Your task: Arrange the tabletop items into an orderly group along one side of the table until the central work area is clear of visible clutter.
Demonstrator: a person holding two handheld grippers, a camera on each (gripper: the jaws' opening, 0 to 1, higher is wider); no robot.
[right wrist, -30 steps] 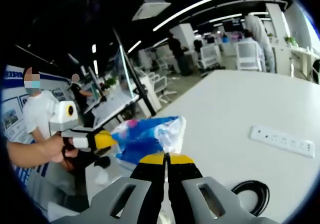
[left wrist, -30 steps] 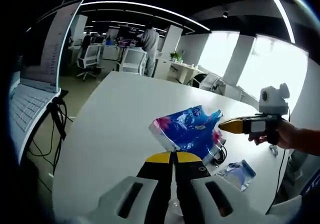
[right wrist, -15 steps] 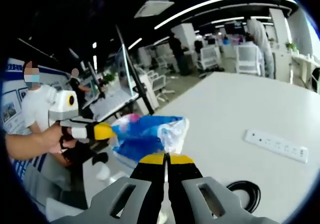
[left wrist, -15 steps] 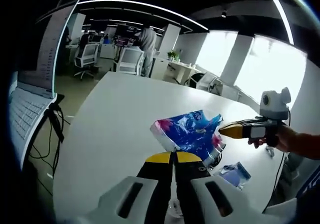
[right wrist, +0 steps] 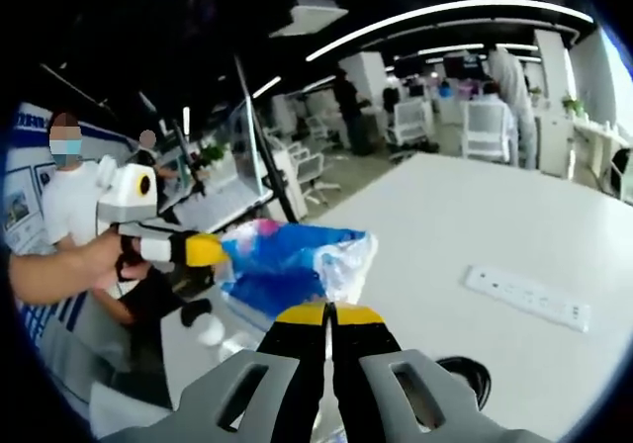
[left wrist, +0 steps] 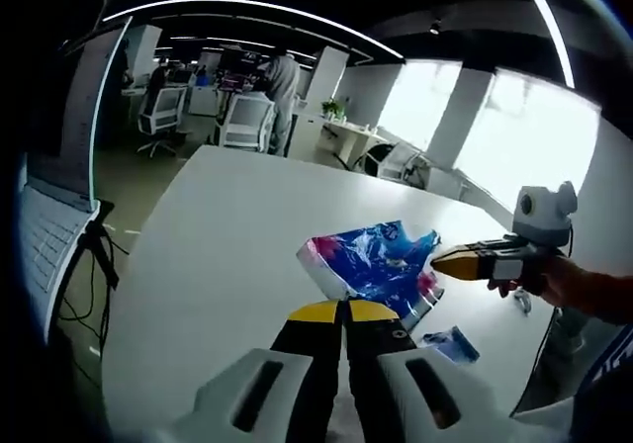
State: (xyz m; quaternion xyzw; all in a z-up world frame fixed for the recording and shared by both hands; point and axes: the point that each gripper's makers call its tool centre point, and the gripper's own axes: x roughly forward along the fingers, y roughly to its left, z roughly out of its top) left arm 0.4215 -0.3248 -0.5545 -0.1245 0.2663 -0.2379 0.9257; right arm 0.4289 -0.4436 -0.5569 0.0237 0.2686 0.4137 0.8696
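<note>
Both grippers hold one blue-and-pink plastic pack between them, lifted off the table.

Left gripper view: left gripper at bottom centre, jaws together, pinching the pack's near white edge. Right gripper enters from the right of the frame, yellow tips shut on the pack's far corner. The pack hangs stretched between the two pinch points, just right of centre. Judgement: a two-point hold keeps the limp film from folding or swinging while it is carried.

Below the pack, lower right of the frame, a small blue packet lies on the table. A person's hand grips the right tool at the right edge.

Right gripper view: same pack at centre left, with the right gripper's jaws closed on its crinkled clear end and the left gripper's yellow tips on the other end at left. A power strip lies on the table right of centre; a coiled black cable sits lower right, near the table edge.

Task state, as judged: pack airborne, not yet set down; packet, strip and cable not yet grouped. Laptop at left edge, off this table.
</note>
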